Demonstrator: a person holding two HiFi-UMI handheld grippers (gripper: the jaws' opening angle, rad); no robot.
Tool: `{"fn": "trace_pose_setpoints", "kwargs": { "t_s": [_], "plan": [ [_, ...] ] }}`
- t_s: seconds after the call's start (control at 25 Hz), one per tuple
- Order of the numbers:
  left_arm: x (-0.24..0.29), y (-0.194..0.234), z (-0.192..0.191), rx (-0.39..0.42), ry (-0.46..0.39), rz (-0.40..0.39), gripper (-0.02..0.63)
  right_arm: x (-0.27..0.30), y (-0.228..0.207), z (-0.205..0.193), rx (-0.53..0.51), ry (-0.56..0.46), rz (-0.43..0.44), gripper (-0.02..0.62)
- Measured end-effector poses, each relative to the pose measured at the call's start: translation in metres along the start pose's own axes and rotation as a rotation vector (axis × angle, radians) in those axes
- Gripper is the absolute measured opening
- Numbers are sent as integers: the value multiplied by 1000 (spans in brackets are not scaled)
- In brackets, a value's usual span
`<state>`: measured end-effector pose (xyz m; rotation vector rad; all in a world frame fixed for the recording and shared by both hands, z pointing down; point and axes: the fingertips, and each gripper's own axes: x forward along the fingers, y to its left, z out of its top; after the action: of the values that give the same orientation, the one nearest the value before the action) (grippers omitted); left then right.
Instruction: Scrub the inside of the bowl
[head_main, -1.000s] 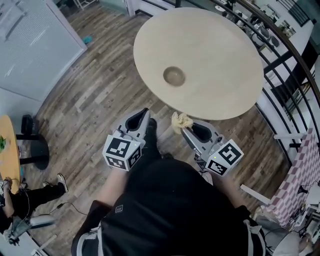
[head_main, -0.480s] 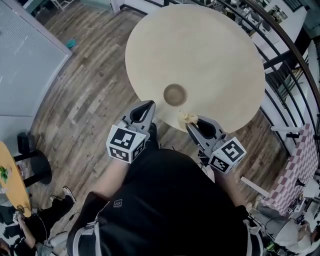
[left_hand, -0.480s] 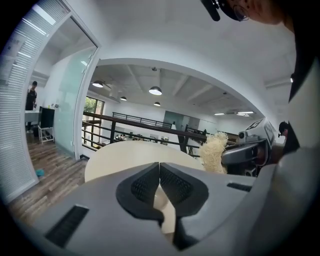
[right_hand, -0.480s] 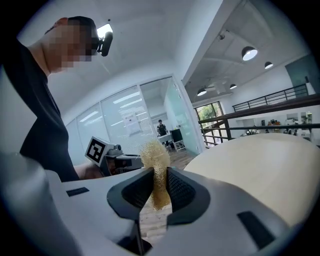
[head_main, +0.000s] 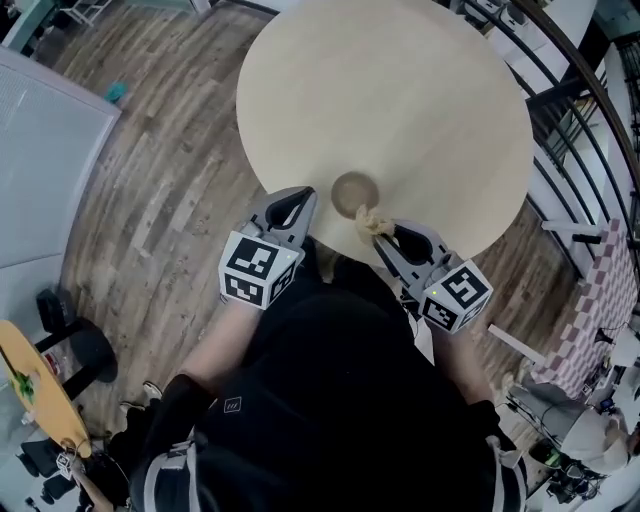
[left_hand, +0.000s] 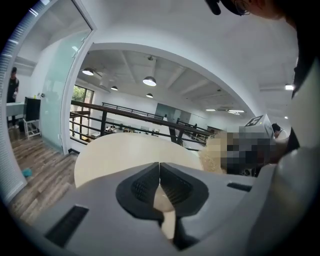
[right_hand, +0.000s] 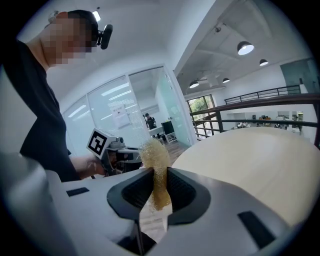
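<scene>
Clamping fibrous yellow scrub pad (head_main: 369, 221) in right gripper (head_main: 380, 233); left gripper (head_main: 306, 195) shut tight, empty. Bowl (head_main: 351, 192) at frame centre, near lower edge of round table (head_main: 430, 90), just beside pad. Suggest bracing rim with left, dropping pad inside, circling the wall. No readable writing, only marker squares.

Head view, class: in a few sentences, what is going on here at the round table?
A person holds a gripper in each hand at the near edge of a round wooden table. The right gripper is shut on a yellowish scrub pad, which sits just at the near rim of a small bowl, not inside it. The left gripper is shut and empty, just left of the bowl. Scrubbing has not begun.
</scene>
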<state>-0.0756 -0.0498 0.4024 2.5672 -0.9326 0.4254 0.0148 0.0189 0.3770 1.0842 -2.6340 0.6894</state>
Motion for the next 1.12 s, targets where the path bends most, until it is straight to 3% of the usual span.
{"fn": "trace_pose_setpoints", "kwargs": {
  "t_s": [0.52,0.96,1.12],
  "plan": [
    [64,2,-53,-14,196,-42,9,35,-65,-61,-57,194,2,74],
    [104,14,-119,-19,379,-79,14,70,-99,-129,-248,433,26,74],
    [116,18,-132,-20,429,-106,52,83,-101,-142,-354,518,46,74]
  ]
}}
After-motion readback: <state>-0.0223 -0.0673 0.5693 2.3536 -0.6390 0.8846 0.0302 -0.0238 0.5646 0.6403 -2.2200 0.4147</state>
